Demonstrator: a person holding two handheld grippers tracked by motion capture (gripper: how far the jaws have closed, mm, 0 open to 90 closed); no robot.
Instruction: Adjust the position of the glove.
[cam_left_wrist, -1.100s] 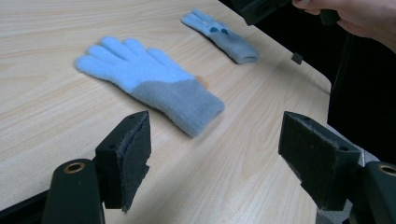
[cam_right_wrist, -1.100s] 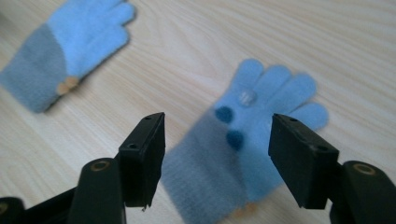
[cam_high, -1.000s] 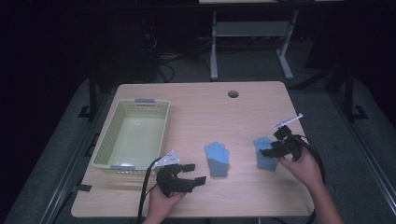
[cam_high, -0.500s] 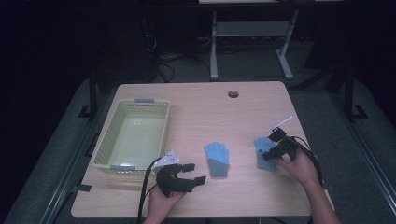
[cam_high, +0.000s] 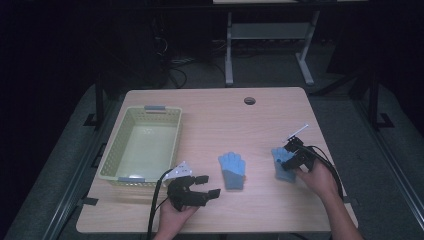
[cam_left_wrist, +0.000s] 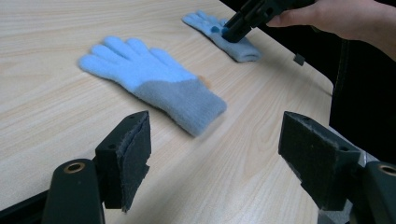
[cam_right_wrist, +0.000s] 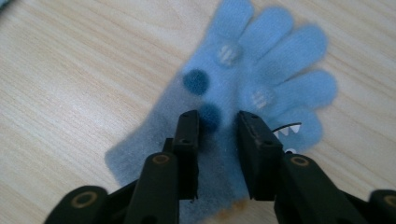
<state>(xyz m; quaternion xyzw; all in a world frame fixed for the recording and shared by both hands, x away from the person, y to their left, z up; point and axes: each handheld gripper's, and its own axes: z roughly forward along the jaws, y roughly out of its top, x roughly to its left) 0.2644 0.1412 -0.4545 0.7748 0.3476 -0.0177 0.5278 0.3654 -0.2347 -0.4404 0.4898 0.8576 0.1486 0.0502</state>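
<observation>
Here a pale wooden table (cam_high: 210, 107) fronts dark floor (cam_high: 270, 70).

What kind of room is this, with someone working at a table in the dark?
Probably a lab or recording workstation rather than a home. A bare wooden table with a cable hole stands on dark flooring, cables trail behind it, and a person works on a blue glove with a cabled right hand-held gripper.

High view overhead; gripper views close, sharing glove (cam_right_wrist: 261, 88).
</observation>
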